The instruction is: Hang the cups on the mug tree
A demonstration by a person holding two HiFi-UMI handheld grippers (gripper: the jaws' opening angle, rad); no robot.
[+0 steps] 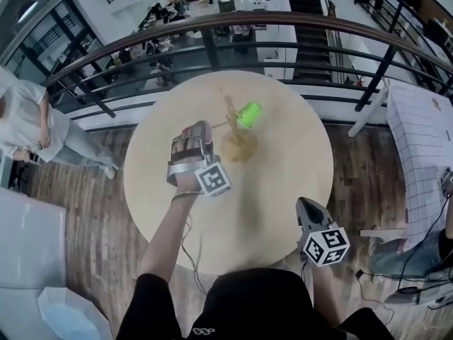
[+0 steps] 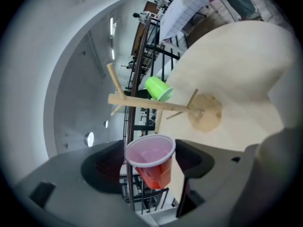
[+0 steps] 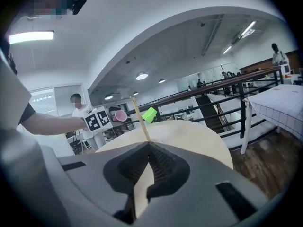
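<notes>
A wooden mug tree (image 1: 237,129) stands near the middle of the round table (image 1: 283,168), with a green cup (image 1: 248,115) hanging on one peg. My left gripper (image 1: 192,139) hovers just left of the tree. In the left gripper view its jaws (image 2: 149,157) grip a red plastic cup (image 2: 152,163), mouth toward the camera, below the tree's trunk (image 2: 156,105) and the green cup (image 2: 158,88). My right gripper (image 1: 303,205) is low at the table's near right edge, shut with nothing in it (image 3: 148,145). Its view shows the tree (image 3: 140,119) and the red cup (image 3: 119,116) far off.
A dark metal railing (image 1: 297,48) curves behind the table, with a drop to a lower floor beyond. A person (image 1: 28,126) stands at the left. A table with a chequered cloth (image 1: 425,140) is at the right. Wooden floor surrounds the table.
</notes>
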